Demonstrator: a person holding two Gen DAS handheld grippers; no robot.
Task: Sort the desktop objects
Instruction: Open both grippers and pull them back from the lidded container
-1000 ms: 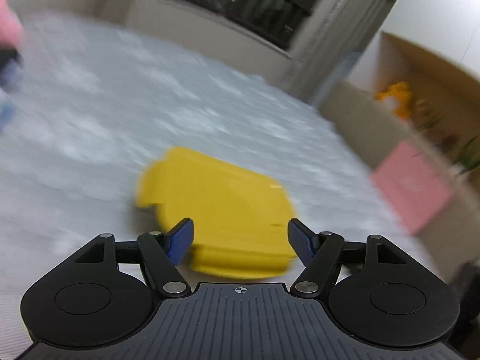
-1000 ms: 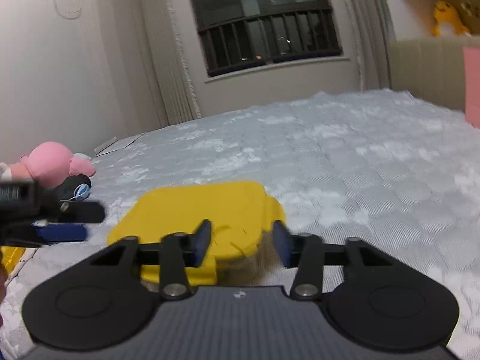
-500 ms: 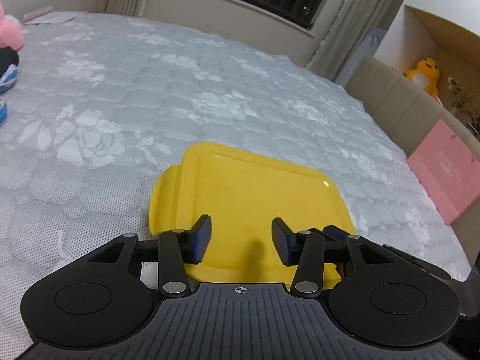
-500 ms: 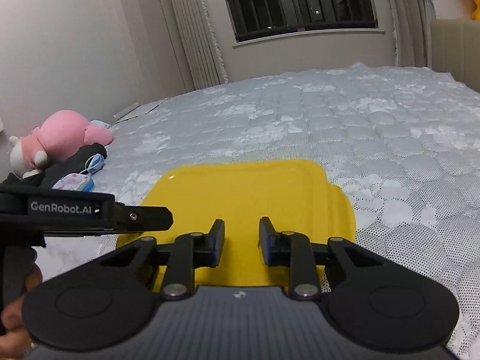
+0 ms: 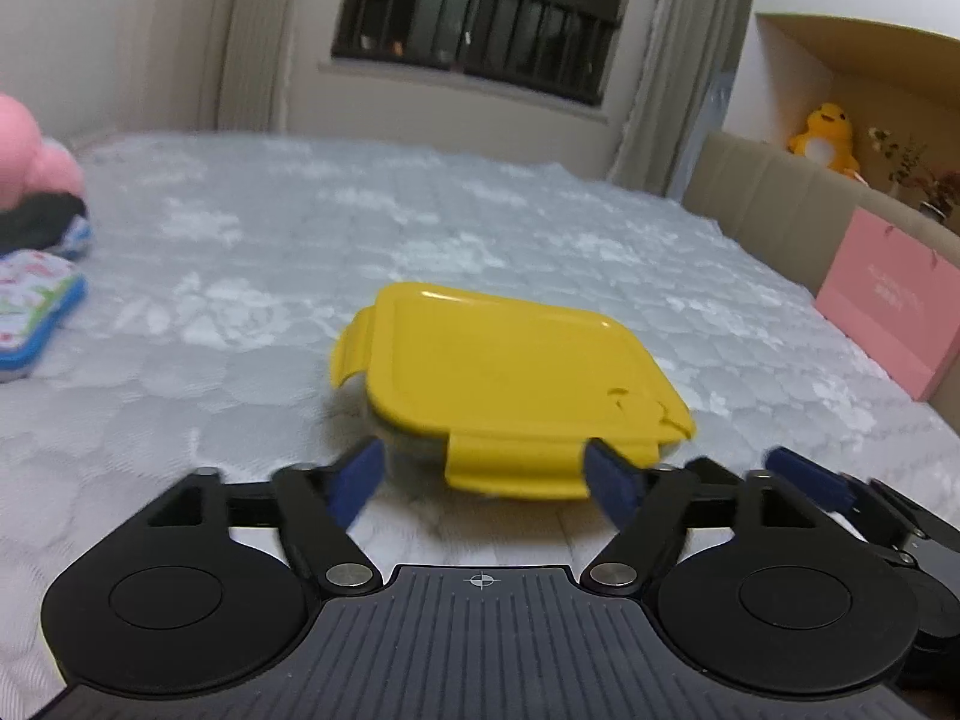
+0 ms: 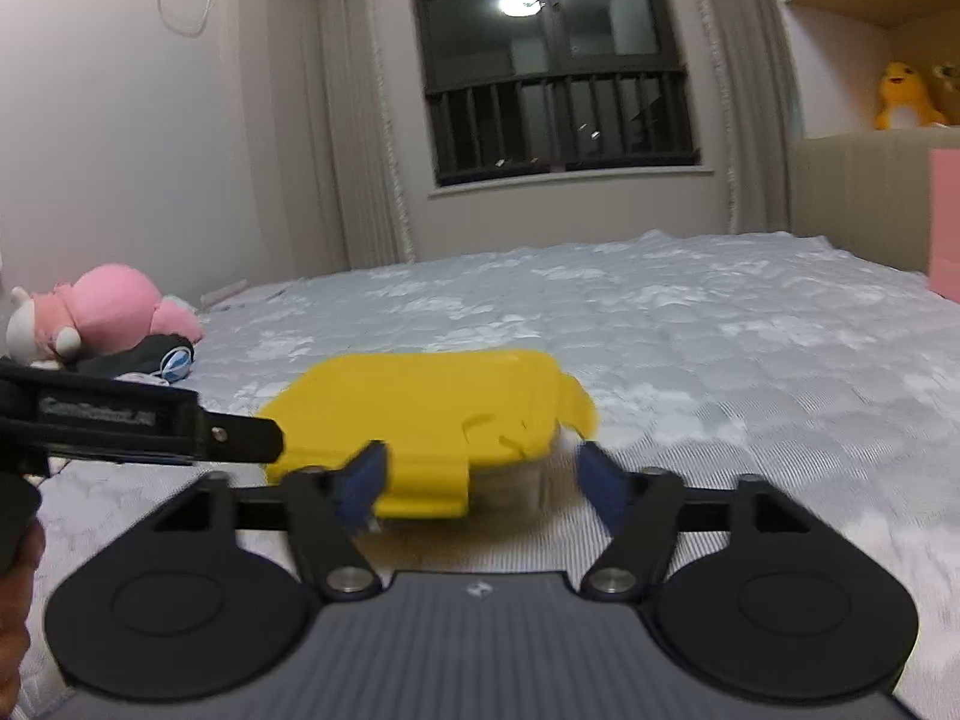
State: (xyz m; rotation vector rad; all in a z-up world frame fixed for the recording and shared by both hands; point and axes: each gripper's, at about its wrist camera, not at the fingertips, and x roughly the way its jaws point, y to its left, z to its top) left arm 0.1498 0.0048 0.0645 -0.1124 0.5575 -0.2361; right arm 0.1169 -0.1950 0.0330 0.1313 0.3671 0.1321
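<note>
grey quilted bedding covers a wide bed (image 5: pixel 480 228) that fills both views, with a dark barred window (image 6: pixel 558 60) and pale curtains behind it. a clear food box with a yellow lid (image 5: pixel 510 366) sits on the bed, lid on, one latch flap hanging down its near side and another at its far left end.

the left hand-held gripper (image 5: pixel 486 480) stands wide, its jaws having just been opening; its blue pads (image 5: pixel 357 480) flank the near latch flap without pressing on it. the right hand-held gripper (image 6: pixel 480 480) is also wide and has just been opening; its pads sit either side of the box's near edge, with the motion blur too strong to tell whether either touches it. in the right wrist view the left hand-held gripper's black body reaches in from the left, with part of a hand (image 6: pixel 15 600) below it.

a pink soft toy (image 6: pixel 114 306) lies at the far left of the bed beside a dark bundle, and a blue-edged patterned pouch (image 5: pixel 33 312) lies nearer. a pink paper bag (image 5: pixel 888 300) leans against the beige headboard at right, and a yellow plush duck (image 5: pixel 822 138) sits on the shelf above.
</note>
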